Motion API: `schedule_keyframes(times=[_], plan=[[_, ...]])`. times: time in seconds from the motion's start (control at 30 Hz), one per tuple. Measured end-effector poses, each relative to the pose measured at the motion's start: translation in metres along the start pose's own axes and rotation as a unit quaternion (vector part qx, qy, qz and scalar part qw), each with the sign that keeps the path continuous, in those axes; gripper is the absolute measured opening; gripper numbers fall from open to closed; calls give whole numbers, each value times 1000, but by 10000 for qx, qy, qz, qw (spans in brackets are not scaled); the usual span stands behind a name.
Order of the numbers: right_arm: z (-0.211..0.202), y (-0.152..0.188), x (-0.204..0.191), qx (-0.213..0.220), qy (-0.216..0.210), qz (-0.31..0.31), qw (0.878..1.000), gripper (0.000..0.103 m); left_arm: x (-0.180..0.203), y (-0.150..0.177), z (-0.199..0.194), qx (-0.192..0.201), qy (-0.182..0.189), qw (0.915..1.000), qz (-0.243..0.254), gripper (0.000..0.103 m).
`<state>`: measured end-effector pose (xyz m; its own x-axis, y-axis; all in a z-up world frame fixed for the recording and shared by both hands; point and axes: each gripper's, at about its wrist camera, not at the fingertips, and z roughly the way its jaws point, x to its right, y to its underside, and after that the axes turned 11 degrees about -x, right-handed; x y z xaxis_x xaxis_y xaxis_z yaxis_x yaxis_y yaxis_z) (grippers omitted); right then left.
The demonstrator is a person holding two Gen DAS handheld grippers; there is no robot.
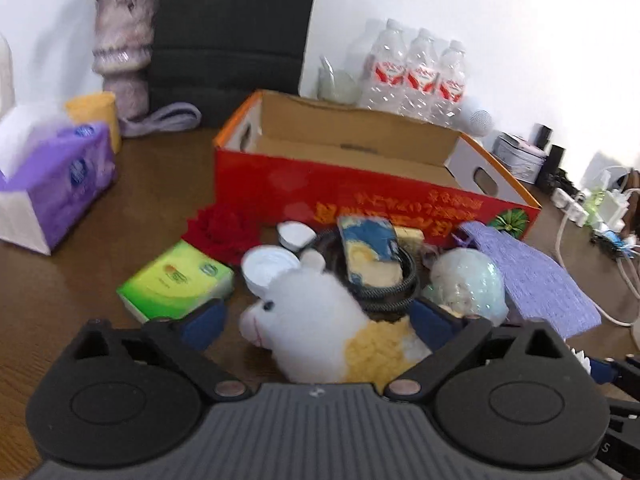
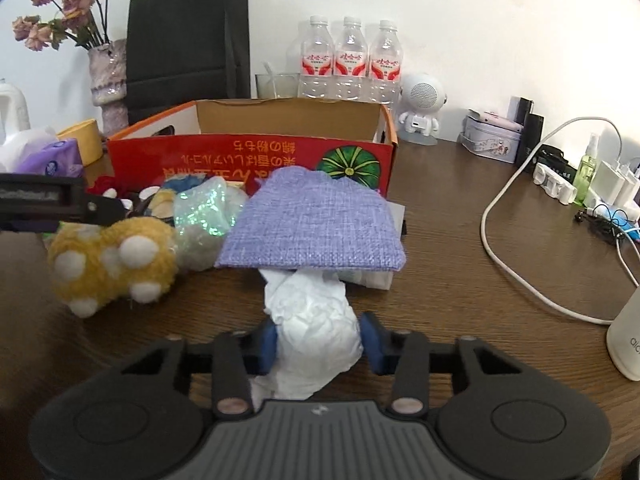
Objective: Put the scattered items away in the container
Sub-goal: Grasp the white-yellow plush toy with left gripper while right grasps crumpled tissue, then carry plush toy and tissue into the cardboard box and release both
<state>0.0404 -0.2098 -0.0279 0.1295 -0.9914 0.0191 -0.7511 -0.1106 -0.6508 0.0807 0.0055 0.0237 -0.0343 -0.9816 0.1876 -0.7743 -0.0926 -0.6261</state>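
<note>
Two hand-held grippers sit nearest. Right hand-held gripper [image 2: 318,338] is squeezed narrow on a crumpled white tissue [image 2: 316,332], blue pads touching both sides. Left hand-held gripper [image 1: 320,318] is spread wide w/ a white & yellow plush toy [image 1: 320,320] between its fingers; can't tell if pads touch it. Just past the tissue lies a purple cloth bag [image 2: 316,224], w/ a shiny wrapped ball [image 2: 208,216] to its left. Farther back on the brown tabletop [image 2: 460,272] stands the red cardboard box [image 2: 256,152], open on top. Far behind it, 3 water bottles [image 2: 350,60] by the wall.
</note>
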Motion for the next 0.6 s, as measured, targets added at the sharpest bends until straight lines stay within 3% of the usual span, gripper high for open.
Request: schedule_keyframes(times=[0.07,0.13,0.17,0.23,0.37,0.6], plan=[[0,3,-3,48,-10,-156,9999,34,-9,1,4,-117,256,9993,-252,91],[-1,4,-6,93,-6,-275,9996,31,-10,0,1,-103,174,9995,-261,73],[-2,3,-9,68,-43,-333,9994,29,-11,2,-1,-83,76,9995,-294,56],[-5,2,-16,-25,-167,-518,9985,24,-15,7,-5,-74,214,9989,-410,54],[-21,14,-28,-37,-544,-698,9961,23,-15,26,-30,243,111,9990,-369,48],[-75,41,-26,430,-882,-485,9940,23,3,67,-121,1434,-120,9896,11,48]])
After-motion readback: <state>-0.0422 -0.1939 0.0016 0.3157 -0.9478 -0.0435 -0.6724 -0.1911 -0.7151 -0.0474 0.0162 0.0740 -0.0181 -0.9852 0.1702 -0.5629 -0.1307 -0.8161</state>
